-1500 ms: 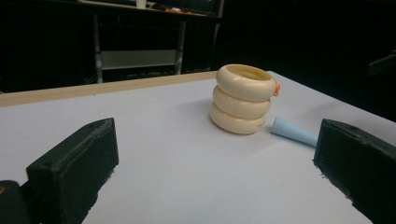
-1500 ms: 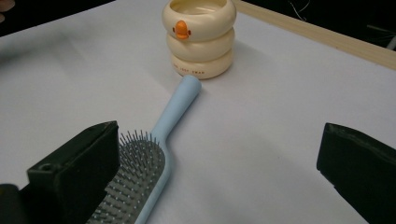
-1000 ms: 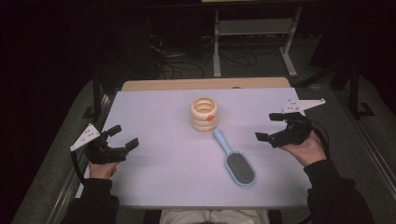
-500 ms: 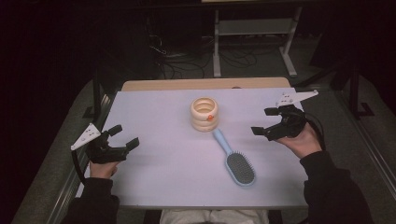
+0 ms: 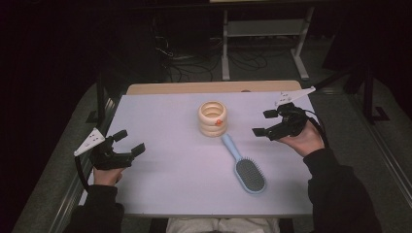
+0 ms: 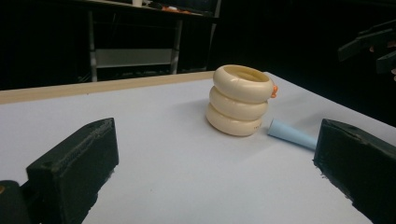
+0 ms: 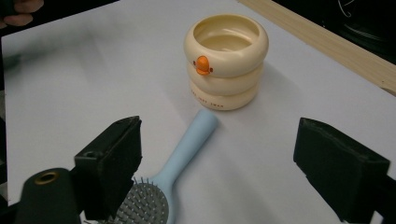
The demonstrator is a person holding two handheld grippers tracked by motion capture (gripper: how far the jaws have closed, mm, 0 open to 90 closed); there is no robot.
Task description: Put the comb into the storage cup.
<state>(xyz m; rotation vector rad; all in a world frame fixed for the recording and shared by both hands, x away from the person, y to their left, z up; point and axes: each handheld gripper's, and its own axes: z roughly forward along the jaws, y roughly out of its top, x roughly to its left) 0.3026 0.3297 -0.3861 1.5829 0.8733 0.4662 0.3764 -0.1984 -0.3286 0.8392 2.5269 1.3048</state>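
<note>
A cream holder made of three stacked rings, with a small orange beak on its side, stands upright at the middle of the white table. A light blue hairbrush lies just in front of it, handle tip close to the holder's base, bristles up. My left gripper is open near the table's left edge, held low and aimed at the holder. My right gripper is open at the right, above the table, looking down on the holder and the brush handle. Nothing sits between either pair of jaws.
A wooden strip runs along the table's far edge. Beyond it, in the dark, stand a metal shelf frame and loose cables on the floor.
My right gripper has moved forward and leftward, toward the holder. The left gripper, the holder and the hairbrush have stayed where they were.
</note>
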